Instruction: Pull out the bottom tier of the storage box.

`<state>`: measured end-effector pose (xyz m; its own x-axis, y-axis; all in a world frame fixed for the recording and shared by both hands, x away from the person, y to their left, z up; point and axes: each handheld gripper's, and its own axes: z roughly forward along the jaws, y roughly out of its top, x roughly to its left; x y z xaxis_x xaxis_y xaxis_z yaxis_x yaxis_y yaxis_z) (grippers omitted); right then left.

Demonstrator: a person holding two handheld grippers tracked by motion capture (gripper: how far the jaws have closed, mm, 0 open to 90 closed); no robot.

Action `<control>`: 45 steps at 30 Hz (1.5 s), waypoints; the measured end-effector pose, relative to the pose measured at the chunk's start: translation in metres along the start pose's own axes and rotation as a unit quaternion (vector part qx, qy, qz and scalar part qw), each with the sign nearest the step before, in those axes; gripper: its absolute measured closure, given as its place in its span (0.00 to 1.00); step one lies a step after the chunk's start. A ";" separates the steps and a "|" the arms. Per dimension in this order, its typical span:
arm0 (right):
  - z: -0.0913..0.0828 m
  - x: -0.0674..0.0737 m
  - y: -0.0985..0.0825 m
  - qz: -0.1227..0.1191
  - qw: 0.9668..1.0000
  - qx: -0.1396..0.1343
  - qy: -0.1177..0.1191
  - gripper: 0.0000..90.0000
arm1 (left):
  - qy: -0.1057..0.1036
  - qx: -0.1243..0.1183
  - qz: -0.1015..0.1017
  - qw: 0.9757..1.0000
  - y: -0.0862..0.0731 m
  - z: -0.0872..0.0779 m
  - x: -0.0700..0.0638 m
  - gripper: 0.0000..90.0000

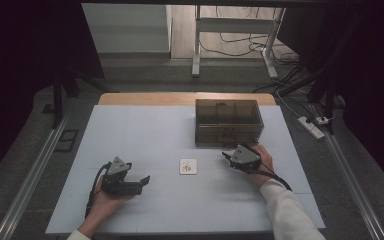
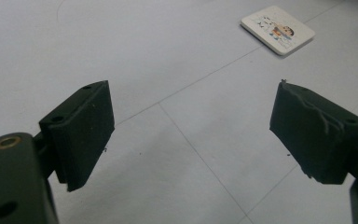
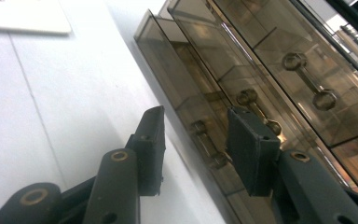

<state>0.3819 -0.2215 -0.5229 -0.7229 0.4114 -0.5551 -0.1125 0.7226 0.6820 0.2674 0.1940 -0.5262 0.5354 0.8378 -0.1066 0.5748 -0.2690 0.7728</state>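
Black left gripper (image 1: 142,181) sits low at left of the high view, held in the person's left hand (image 1: 111,199), cable trailing back toward the sleeve. Jaws spread wide, nothing between them; in the left gripper view the two pads frame bare table, one pad (image 2: 81,133) at left, the other at right. Pale blue-white table mat (image 1: 145,130) has thin grid lines.

Small white square coaster (image 1: 188,166) lies flat near mat centre, between the two grippers, well apart from both. It carries a small cartoon print. Left gripper view shows it at top right (image 2: 278,29), beyond the pads, untouched.

Right gripper (image 1: 226,155) is held in the right hand (image 1: 264,161), white sleeve (image 1: 290,212) coming in from bottom right. It sits just in front of the smoked brown transparent drawer box (image 1: 228,121), which stands on the far right part of the mat. In the right gripper view the jaws are partly apart, not pressing on anything; a knobbed drawer handle (image 3: 206,142) on the lowest drawer front shows in the gap between them, contact cannot be told. More handles (image 3: 310,85) show on the drawers above. Drawer fronts look flush, box tilted in that view because the hand is rolled.
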 end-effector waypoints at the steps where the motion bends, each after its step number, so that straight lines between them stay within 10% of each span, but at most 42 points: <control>1: 0.000 0.000 0.001 0.006 1.000 -0.001 0.006 0.62 | 0.000 0.000 0.000 1.000 0.000 0.000 0.000 0.15; 25: -0.007 -0.019 0.013 0.071 0.995 0.006 0.074 0.57 | -0.001 0.000 0.002 1.000 0.000 0.000 0.001 0.15; 45: 0.000 -0.029 0.020 0.066 0.994 0.021 0.090 0.53 | -0.004 0.000 0.000 1.000 0.000 0.001 0.000 0.15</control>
<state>0.4005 -0.2190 -0.4926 -0.8400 0.4004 -0.3661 0.0168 0.6937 0.7201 0.2682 0.1935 -0.5268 0.5402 0.8340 -0.1121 0.5753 -0.2688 0.7725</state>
